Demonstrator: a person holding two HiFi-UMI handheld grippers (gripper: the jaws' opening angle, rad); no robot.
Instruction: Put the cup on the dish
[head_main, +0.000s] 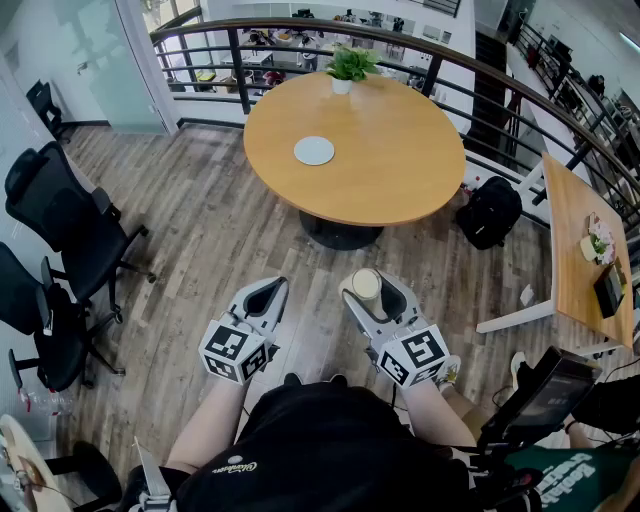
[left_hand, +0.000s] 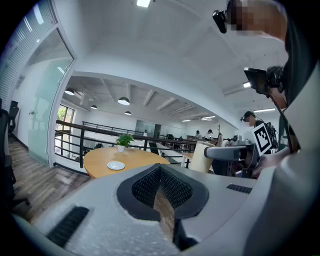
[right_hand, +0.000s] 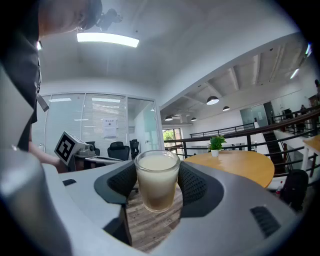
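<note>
Low in the head view, the left gripper has its fingers pressed together with nothing between them. Just right of it, the right gripper has its fingers pinching the cup, which is upright with pale contents, above the wood floor. Bare floor lies between the grippers and the round surface at upper centre. There the dish sits alone, with a potted plant at the far edge. Black office chairs crowd the left edge. A black backpack and a second surface stand at right. A curved railing closes the far side.
</note>
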